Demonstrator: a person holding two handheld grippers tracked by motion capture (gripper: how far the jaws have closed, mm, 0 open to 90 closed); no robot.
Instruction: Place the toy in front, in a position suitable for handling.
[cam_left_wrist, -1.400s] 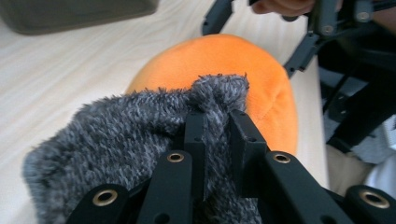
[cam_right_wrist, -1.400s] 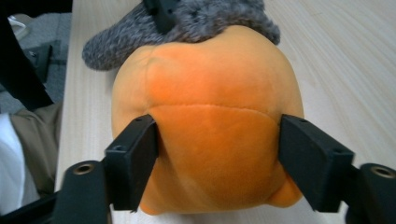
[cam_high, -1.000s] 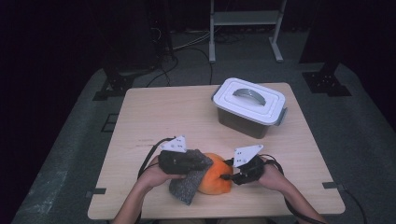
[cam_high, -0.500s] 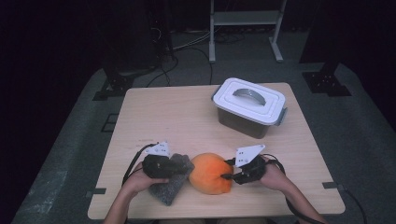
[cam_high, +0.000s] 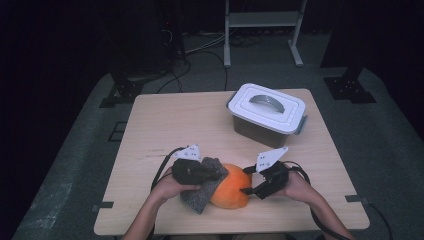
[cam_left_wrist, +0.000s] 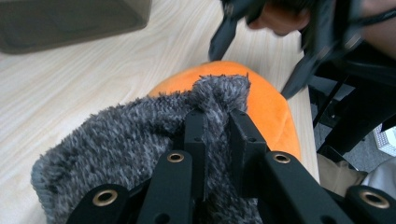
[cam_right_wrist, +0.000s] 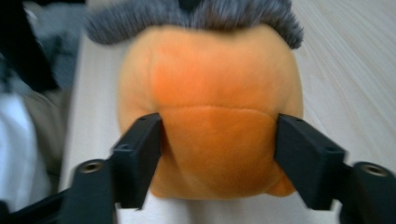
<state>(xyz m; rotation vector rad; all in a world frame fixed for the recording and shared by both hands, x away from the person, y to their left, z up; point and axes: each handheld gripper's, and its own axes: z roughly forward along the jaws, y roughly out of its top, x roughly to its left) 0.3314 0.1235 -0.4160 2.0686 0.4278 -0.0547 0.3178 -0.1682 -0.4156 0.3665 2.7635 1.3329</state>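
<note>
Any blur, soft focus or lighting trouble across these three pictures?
High view: table evenly lit and fairly sharp, the room beyond falls into near black. Left gripper view: grey fuzzy cloth and black jaws crisp, the other hand-held gripper at top smeared by motion. Right gripper view: orange plush toy soft and slightly blurred, the left edge most of all; no glare.

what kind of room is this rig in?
Probably a lab or recording studio: a lone wooden table on grey carpet, dark surroundings, loose floor cables and a metal stand behind. Nothing domestic apart from the props.
</note>
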